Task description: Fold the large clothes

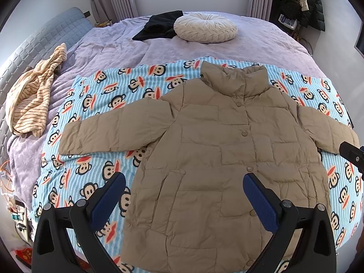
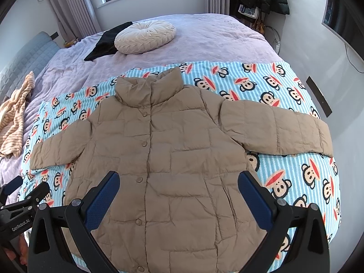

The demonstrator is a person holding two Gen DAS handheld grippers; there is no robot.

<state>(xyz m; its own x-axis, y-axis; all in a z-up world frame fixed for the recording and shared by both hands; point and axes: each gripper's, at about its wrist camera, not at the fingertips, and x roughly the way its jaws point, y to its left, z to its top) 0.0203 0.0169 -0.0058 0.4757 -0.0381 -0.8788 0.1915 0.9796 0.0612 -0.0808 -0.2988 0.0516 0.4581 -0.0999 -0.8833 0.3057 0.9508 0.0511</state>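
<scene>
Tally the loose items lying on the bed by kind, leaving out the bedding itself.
Puffer jackets: 1, the tan jacket spread flat, front up.
Patterned blankets: 1, the monkey-print blanket under it.
Round cushions: 1, the cream cushion.
Other garments: 2, the black garment and the striped garment.
Total: 5

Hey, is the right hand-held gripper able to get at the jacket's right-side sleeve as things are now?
Probably yes. The right hand-held gripper hangs open above the tan jacket, and that sleeve lies flat and uncovered on the monkey blanket, with nothing between them.
</scene>
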